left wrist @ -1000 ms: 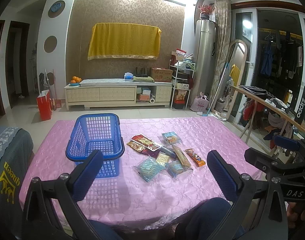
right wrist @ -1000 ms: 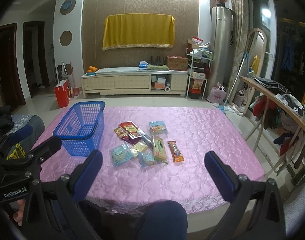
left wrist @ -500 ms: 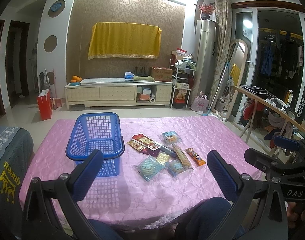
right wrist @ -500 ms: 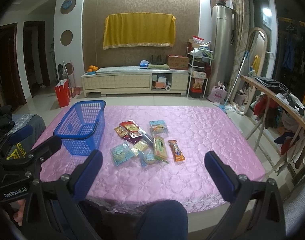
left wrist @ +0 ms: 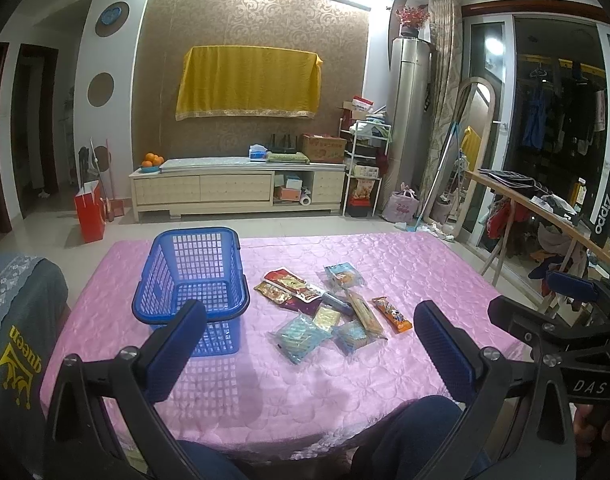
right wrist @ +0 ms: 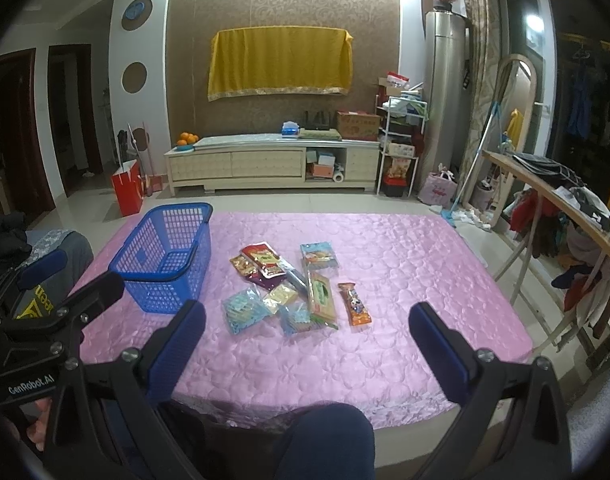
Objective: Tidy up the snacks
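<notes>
Several snack packets lie in a loose cluster mid-table: a red packet [left wrist: 285,281], an orange bar [left wrist: 390,314], a pale blue bag [left wrist: 301,333], a long green packet [right wrist: 322,295]. An empty blue plastic basket [left wrist: 193,276] stands to their left on the pink tablecloth [left wrist: 409,264]; it also appears as the basket [right wrist: 165,252] in the right wrist view. My left gripper [left wrist: 309,350] hovers open above the near table edge, short of the packets. My right gripper [right wrist: 307,350] is open too, equally far back. Nothing is held.
A person's knee [right wrist: 325,436] in dark trousers sits under the near table edge. A grey cushioned chair back [left wrist: 21,320] stands at the left. A wooden rack with clothes [right wrist: 557,200] lines the right side. A TV cabinet [left wrist: 241,188] stands behind the table.
Both views have shifted very slightly; the basket and packets stay where they were and both grippers remain open.
</notes>
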`<state>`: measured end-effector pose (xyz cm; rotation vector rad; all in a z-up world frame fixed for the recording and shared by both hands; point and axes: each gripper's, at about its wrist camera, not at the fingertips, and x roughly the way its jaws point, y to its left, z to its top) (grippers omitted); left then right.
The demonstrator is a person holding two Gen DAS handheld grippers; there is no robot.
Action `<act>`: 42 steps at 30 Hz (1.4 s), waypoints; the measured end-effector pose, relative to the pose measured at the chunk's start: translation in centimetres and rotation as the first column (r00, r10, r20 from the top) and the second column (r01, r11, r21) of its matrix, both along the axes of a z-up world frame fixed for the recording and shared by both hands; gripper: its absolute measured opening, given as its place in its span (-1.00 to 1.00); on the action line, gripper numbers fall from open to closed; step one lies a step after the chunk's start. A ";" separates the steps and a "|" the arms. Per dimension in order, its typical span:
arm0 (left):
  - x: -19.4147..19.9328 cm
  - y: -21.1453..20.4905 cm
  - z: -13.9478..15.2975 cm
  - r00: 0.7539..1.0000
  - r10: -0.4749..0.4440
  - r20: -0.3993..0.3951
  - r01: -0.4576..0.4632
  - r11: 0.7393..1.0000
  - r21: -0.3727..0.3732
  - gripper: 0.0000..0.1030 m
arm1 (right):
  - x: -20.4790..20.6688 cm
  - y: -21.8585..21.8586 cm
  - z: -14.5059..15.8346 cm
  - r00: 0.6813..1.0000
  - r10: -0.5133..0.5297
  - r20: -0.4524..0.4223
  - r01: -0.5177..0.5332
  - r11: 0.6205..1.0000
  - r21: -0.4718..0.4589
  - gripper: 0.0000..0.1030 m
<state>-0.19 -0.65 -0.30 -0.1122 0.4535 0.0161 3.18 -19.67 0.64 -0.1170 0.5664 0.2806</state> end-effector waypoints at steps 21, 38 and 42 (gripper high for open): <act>7.5 -3.3 -0.1 0.996 -0.006 -0.088 0.010 0.999 0.044 0.99 | 9.0 -4.1 -2.3 0.982 0.163 -0.095 -0.157 0.985 0.073 1.00; 17.8 -4.9 -8.7 0.939 0.020 -0.343 -0.003 0.999 0.049 0.99 | 19.1 -4.8 -11.5 0.925 0.180 -0.334 -0.160 0.983 0.089 0.93; 19.8 -4.4 -11.1 0.916 0.007 -0.402 0.027 0.996 0.079 0.99 | 20.5 -3.4 -13.3 0.911 0.194 -0.364 -0.178 0.981 0.078 0.93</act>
